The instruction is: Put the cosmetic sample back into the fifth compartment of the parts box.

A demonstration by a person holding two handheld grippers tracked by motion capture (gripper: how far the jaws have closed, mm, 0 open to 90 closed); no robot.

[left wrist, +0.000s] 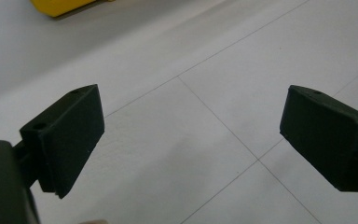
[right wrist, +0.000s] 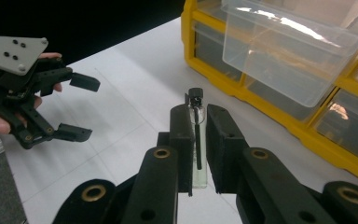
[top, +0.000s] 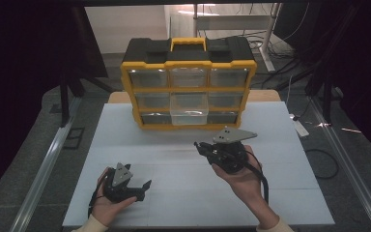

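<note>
A yellow and black drawer organizer (top: pixel 188 82) stands at the far side of the white table (top: pixel 174 159). Its clear middle drawer (top: pixel 189 112) in the lower rows is pulled out and looks empty (right wrist: pixel 289 51). My right gripper (top: pixel 200 146) hovers just in front of it, shut on a small glass vial (right wrist: pixel 196 140) with a black cap that stands upright between the pads (right wrist: pixel 199 114). My left gripper (top: pixel 142 191) rests low at the near left, jaws wide open with nothing between them (left wrist: pixel 191 135); in the right gripper view it (right wrist: pixel 80 108) is off to the left.
Metal rails run along both sides of the table. A white power strip (top: pixel 300 126) and black cables (top: pixel 326 164) lie on the floor at the right. Dark curtains close off both sides.
</note>
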